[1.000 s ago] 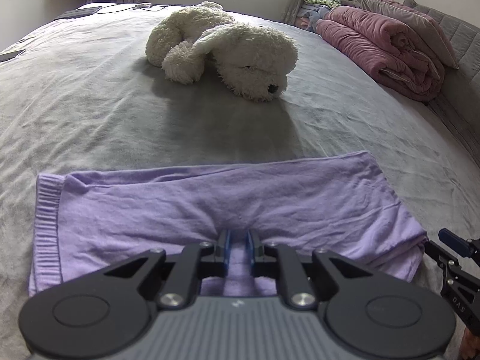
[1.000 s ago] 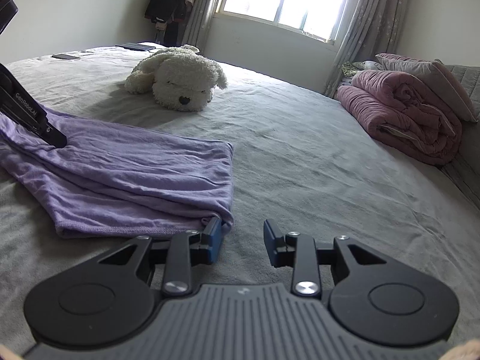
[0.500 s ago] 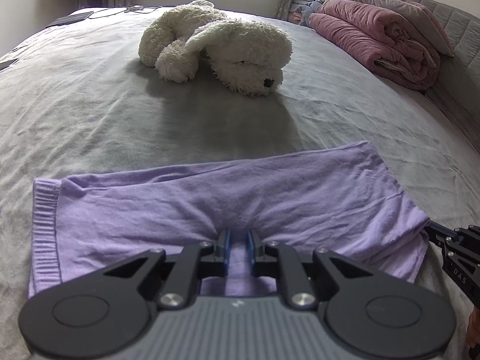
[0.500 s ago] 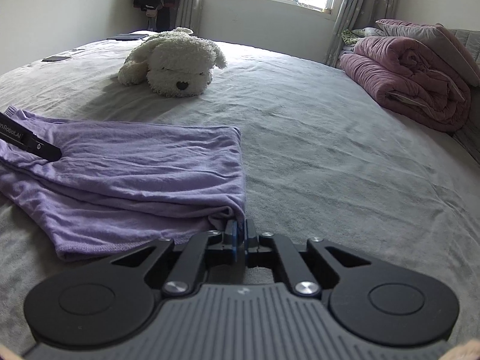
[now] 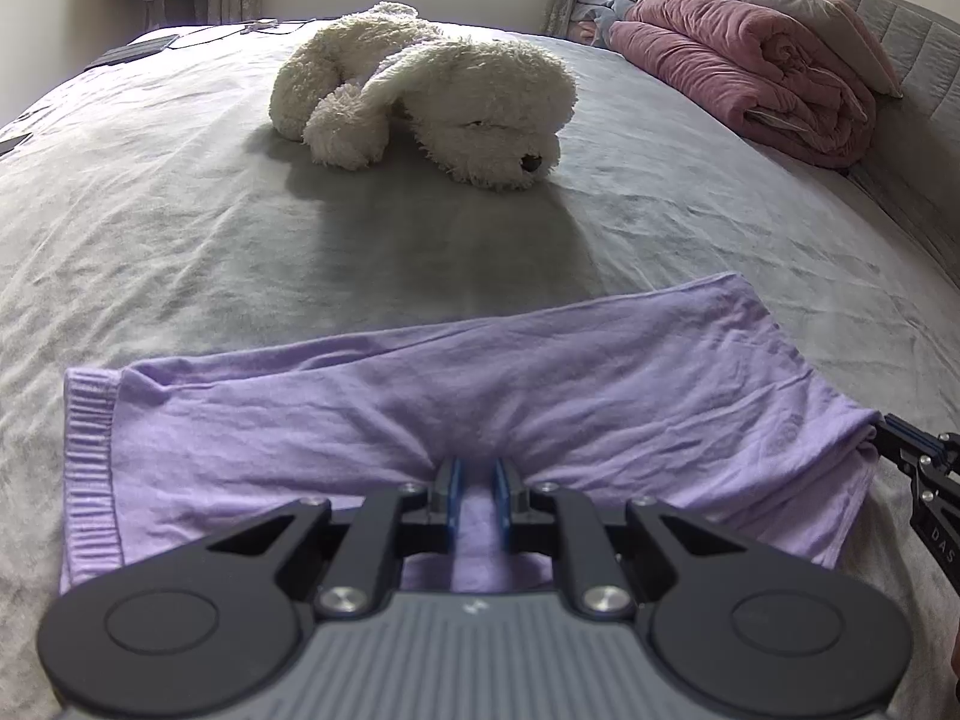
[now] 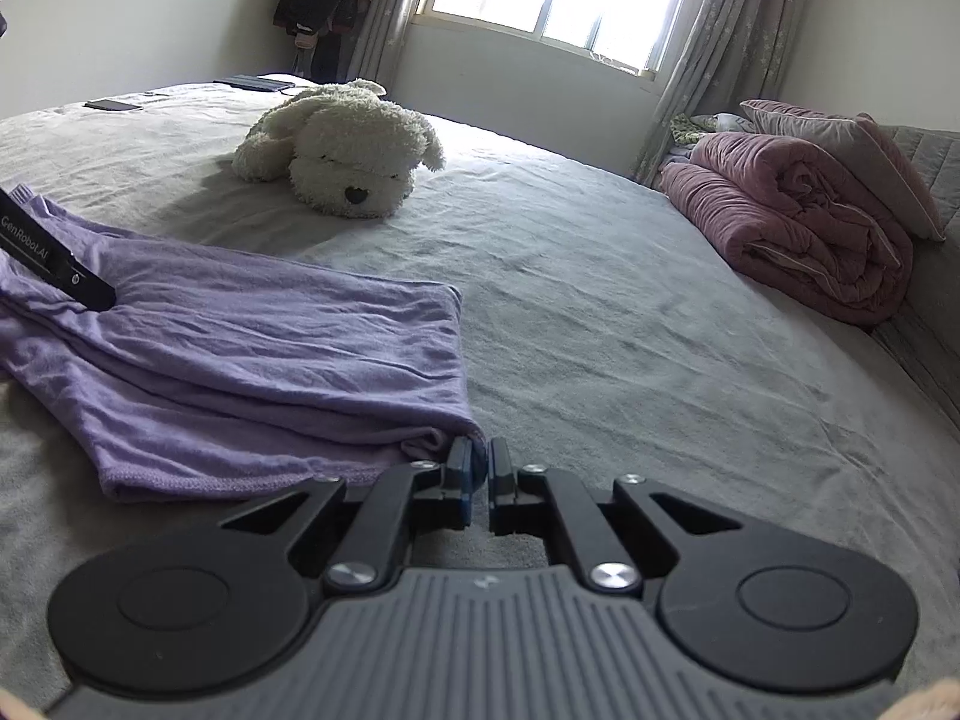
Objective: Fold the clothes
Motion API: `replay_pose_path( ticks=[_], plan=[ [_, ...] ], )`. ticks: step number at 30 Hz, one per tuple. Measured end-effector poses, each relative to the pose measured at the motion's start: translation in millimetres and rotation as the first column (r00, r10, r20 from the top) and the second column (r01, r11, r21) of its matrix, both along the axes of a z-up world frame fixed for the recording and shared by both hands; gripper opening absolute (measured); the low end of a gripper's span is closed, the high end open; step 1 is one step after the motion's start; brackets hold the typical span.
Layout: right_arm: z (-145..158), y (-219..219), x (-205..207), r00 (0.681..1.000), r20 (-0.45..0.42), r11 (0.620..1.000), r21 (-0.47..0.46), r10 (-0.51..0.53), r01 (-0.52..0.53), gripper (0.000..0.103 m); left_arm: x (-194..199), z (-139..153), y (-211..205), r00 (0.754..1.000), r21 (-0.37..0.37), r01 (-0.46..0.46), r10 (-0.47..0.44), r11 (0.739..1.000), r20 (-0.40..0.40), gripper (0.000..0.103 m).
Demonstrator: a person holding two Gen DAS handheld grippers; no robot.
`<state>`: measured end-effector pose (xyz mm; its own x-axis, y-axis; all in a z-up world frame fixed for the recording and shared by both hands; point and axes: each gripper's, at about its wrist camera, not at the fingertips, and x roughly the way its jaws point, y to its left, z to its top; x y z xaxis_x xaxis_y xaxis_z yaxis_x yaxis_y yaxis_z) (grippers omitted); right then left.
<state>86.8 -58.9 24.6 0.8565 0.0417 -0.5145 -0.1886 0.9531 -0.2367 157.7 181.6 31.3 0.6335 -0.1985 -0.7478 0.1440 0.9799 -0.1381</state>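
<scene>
While pinched, garment (image 5: 480,396) between tools (image 5: 478,489).

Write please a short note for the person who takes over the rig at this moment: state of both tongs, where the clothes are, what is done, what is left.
Left tongs: shut on the near edge of the purple garment.
Right tongs: shut on its near right corner.
Garment: lies flat on the grey bed, already folded over in layers.
Plush dog and pink quilt lie further back, not touching it.
Left: probably lift both held points and fold again.
</scene>
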Motion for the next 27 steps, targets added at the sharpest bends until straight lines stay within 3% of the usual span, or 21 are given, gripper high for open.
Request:
replay_pose_path(
  ticks=[3,4,5,9,12,21,24,27],
  plan=[
    [-1,7,-1,0.999,-0.03,0.999,0.023,0.036,-0.035,0.027,0,0,-1,1.0,0.007,0.003,-0.003,1.0,0.003,0.013],
    [-2,10,-1,0.999,-0.026,0.999,0.014,0.039,-0.039,0.043,-1,0,-2,1.0,0.009,0.004,-0.004,1.0,0.004,0.013],
    [-2,13,-2,0.999,-0.016,0.999,0.004,0.036,-0.036,0.046,-1,0,-2,1.0,0.011,0.005,-0.005,1.0,0.004,0.013],
    [-2,17,-3,1.0,-0.016,1.0,0.006,0.022,-0.022,0.047,-1,0,-2,1.0,0.011,0.005,-0.005,1.0,0.005,0.013],
    [-11,21,4,0.999,-0.048,0.999,-0.043,-0.014,0.012,0.047,-1,0,-2,1.0,0.013,0.007,-0.007,1.0,0.005,0.013],
    [-12,1,12,0.968,-0.062,0.969,0.038,-0.242,0.245,0.053,0,0,-2,1.0,0.014,0.011,-0.012,1.0,0.003,0.013],
    [-13,2,12,0.966,-0.061,0.965,0.057,-0.251,0.254,0.054,-1,0,-4,1.0,0.021,0.014,-0.014,1.0,0.006,0.013],
    [-12,7,15,0.987,-0.059,0.983,0.093,-0.152,0.157,0.056,-1,0,-4,1.0,0.023,0.015,-0.015,1.0,0.007,0.013]
  ],
)
